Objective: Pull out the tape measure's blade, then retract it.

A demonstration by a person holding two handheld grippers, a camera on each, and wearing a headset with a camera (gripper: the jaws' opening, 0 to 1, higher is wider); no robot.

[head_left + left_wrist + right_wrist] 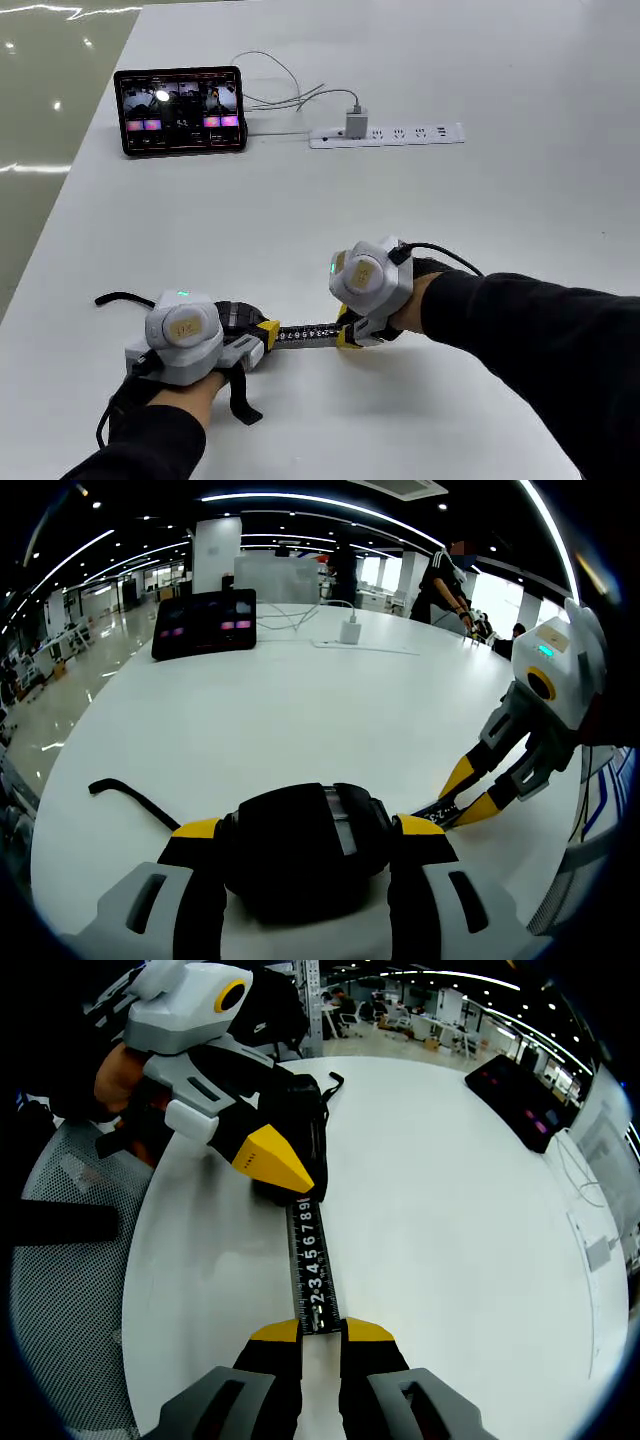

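In the head view's lower left the grey left gripper (252,338) hides most of the black tape-measure case (232,314); the upper-left dark tablet's screen (181,108) is unreadably small.

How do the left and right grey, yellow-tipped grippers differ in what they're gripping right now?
The left gripper is shut around the black tape measure case; the right gripper pinches the tip of the black numbered blade. The left gripper's jaws stand wide apart, the right gripper's nearly together. Both have grey bodies and yellow jaw tips.
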